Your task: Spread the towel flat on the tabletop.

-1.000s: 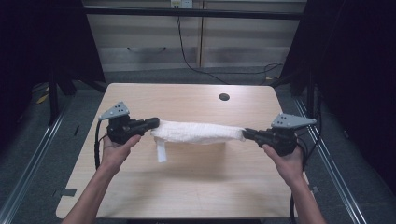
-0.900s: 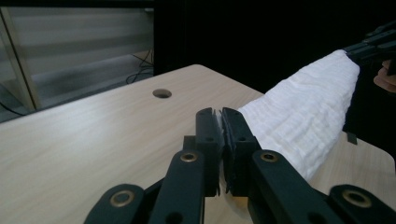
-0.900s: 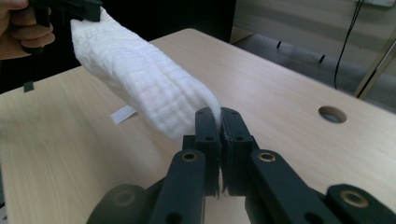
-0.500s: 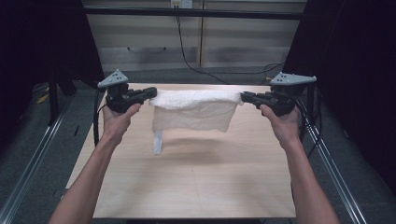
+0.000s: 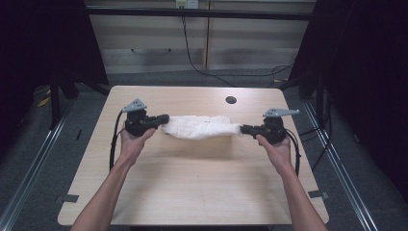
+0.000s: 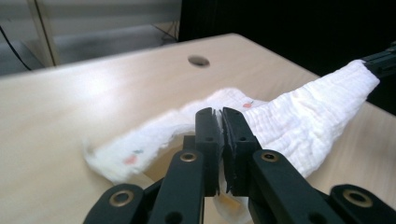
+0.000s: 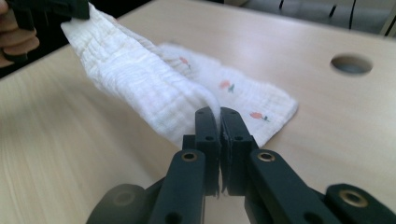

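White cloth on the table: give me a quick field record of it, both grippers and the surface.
cloth: white cloth with small printed motifs, stretched between the two grippers, its middle sagging onto the table
left gripper: left gripper shut on the cloth's left end
right gripper: right gripper shut on the cloth's right end
table: wooden table with a round hole near its far edge

Left hand-held gripper (image 5: 163, 118) and right hand-held gripper (image 5: 244, 129) face each other, jaws clamped together; both forearms extend forward, well apart.

Wooden table (image 5: 192, 192) with round hole (image 5: 231, 100)
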